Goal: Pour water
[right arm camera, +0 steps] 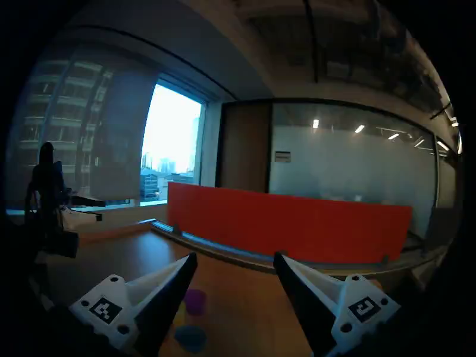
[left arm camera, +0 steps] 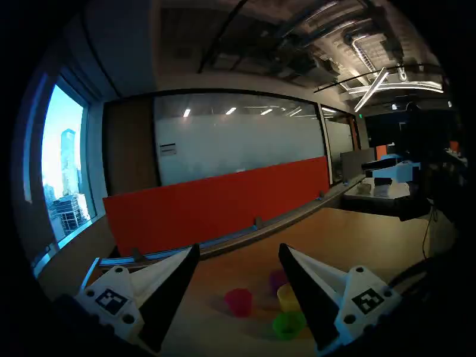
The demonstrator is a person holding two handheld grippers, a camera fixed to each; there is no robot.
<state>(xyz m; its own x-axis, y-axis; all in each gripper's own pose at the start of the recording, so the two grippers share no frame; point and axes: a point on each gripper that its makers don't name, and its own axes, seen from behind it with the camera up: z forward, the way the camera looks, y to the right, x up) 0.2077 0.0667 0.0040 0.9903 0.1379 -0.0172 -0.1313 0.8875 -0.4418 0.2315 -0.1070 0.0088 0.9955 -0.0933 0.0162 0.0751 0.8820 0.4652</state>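
Small plastic cups stand on a wooden table [left arm camera: 357,232]. In the left gripper view a pink cup [left arm camera: 238,301], a purple cup [left arm camera: 276,278], a yellow cup [left arm camera: 288,296] and a green cup [left arm camera: 288,325] sit low between the fingers of my left gripper [left arm camera: 238,253], which is open and held above them. In the right gripper view a purple cup [right arm camera: 194,301], a blue cup [right arm camera: 191,337] and a sliver of a yellow cup [right arm camera: 179,315] lie below my right gripper [right arm camera: 235,259], also open with nothing between its fingers.
An orange-red divider panel [left arm camera: 220,205] runs along the table's far edge, with a frosted glass wall [left arm camera: 238,140] behind. A bright window [right arm camera: 169,152] is at the left. Boxes and clutter [left arm camera: 387,178] sit at the far right; a dark stand [right arm camera: 47,196] rises at the left.
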